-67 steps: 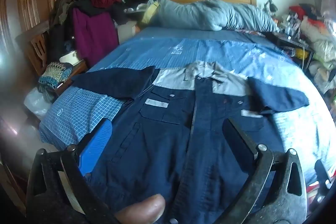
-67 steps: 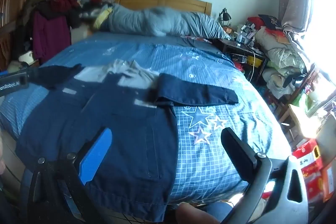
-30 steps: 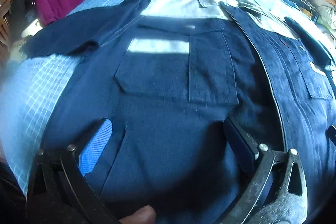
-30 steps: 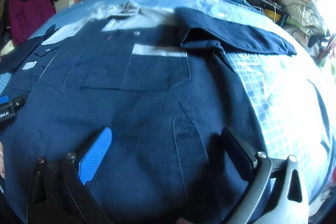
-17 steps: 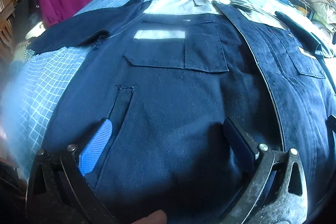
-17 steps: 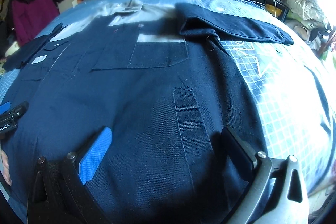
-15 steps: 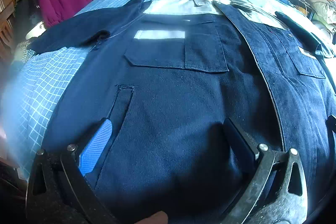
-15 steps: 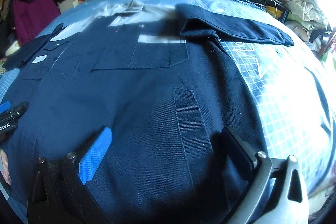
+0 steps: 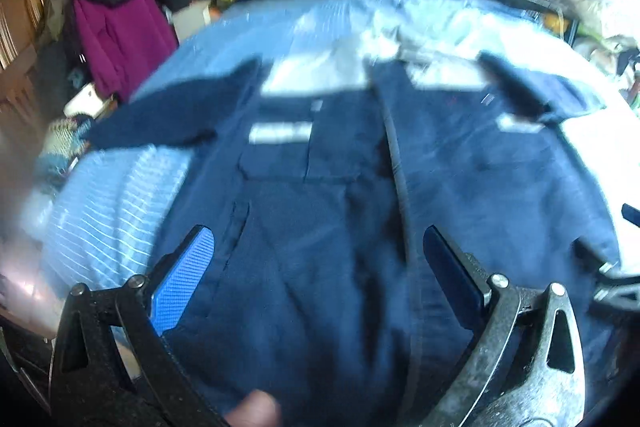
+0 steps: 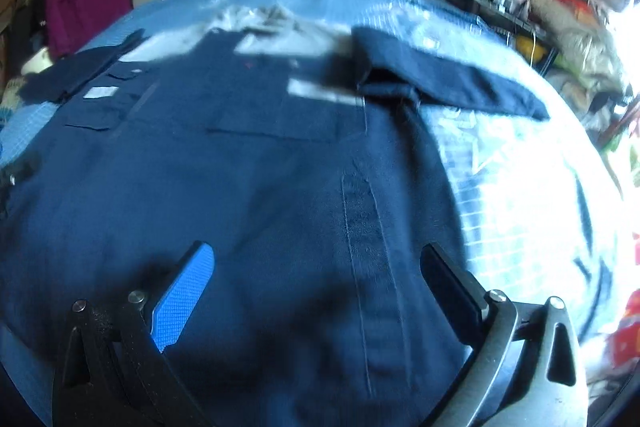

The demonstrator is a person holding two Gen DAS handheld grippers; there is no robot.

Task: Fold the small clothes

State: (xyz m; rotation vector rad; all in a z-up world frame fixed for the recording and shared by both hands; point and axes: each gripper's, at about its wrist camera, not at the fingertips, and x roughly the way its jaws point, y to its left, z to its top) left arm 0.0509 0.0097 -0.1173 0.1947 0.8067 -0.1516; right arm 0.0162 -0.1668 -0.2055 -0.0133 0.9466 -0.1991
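Jacket (image 9: 320, 195) lies spread flat, front up, on the bed (image 10: 520, 187). Both the left gripper (image 9: 318, 267) and right gripper (image 10: 316, 279), jaws wide open and empty, have just lifted back from its hem; folding hasn't started.

No writing, label or number can be read anywhere.
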